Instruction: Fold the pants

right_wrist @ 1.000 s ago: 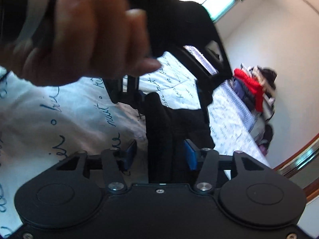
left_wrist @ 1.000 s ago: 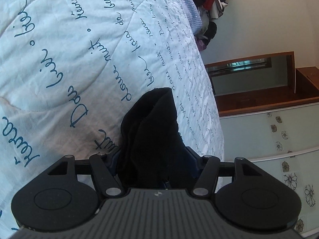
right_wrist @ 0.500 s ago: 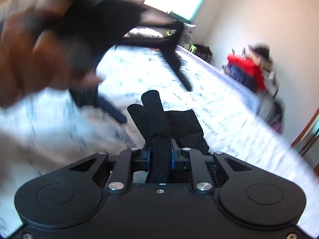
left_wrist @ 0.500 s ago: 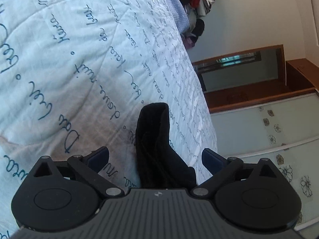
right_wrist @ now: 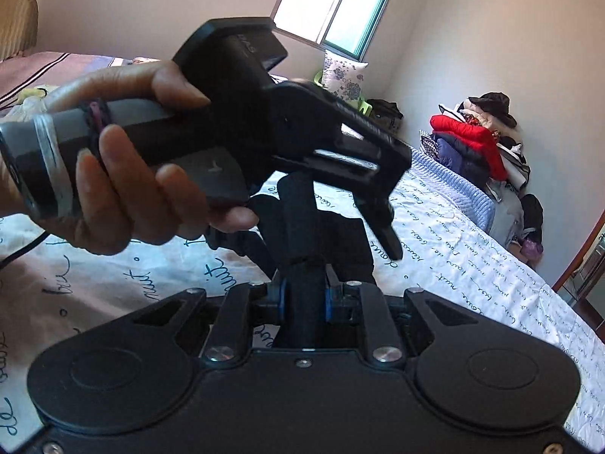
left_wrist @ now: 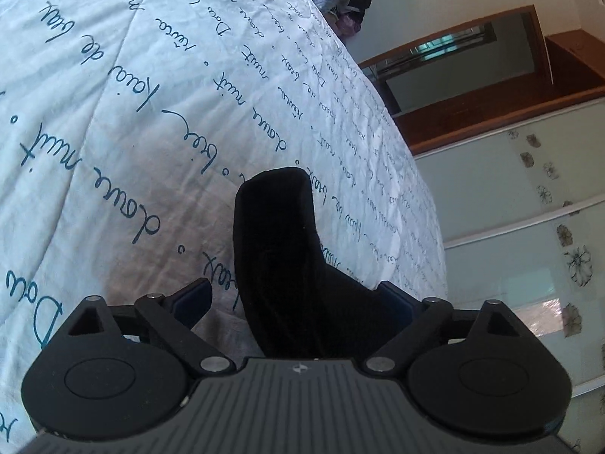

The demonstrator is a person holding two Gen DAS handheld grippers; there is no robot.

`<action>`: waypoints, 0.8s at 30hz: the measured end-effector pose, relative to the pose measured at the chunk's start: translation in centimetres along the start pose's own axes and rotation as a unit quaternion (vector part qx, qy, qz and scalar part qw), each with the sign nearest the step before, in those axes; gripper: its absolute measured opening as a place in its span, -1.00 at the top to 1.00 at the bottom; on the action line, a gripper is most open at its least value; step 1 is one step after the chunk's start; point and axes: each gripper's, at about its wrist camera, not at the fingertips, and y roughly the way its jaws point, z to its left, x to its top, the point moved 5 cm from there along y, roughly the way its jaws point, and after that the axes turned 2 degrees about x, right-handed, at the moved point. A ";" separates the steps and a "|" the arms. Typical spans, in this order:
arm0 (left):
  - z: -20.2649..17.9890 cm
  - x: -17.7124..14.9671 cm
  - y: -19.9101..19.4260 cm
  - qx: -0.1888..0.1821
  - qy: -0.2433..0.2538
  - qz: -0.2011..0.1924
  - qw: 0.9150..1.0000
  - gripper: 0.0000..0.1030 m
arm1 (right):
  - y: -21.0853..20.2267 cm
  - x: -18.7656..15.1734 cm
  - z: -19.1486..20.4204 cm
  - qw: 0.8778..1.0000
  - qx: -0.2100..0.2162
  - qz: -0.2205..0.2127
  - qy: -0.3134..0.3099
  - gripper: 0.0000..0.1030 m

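Black pants (left_wrist: 276,227) lie bunched on the white quilt with blue script (left_wrist: 151,94). My left gripper (left_wrist: 295,299) straddles the bunched cloth with its jaws wide and now closing. Its left pad stands clear of the fabric; the right pad sits close beside it. In the right wrist view, my right gripper (right_wrist: 304,299) is shut on an upright fold of the pants (right_wrist: 340,234), blue pads pressing both sides. Just beyond it a hand (right_wrist: 124,189) holds the left gripper (right_wrist: 325,249) over the same cloth.
A pile of clothes (right_wrist: 480,136) with a red jacket lies at the far end of the bed. A floral pillow (right_wrist: 346,79) sits under the window (right_wrist: 332,3). Beside the bed edge stand flower-printed glass doors (left_wrist: 529,246) and a wooden ledge (left_wrist: 491,87).
The left jaws let go of the pants and spread wide, and the left gripper drew back. The right jaws closed on the fold and rose a little.
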 end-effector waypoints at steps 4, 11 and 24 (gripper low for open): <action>-0.4 -0.2 1.1 0.020 0.019 0.019 0.999 0.12 | 0.0 0.0 -0.7 1.000 -0.001 -0.003 0.015 0.69; -0.6 -0.6 0.7 0.055 0.052 -0.010 0.997 0.54 | -2.7 -0.5 -1.9 0.996 0.064 -0.002 0.063 0.55; -2.0 -2.2 -0.8 0.067 0.072 -0.050 0.994 0.59 | 0.8 -2.3 -6.7 0.978 0.047 0.042 0.201 0.58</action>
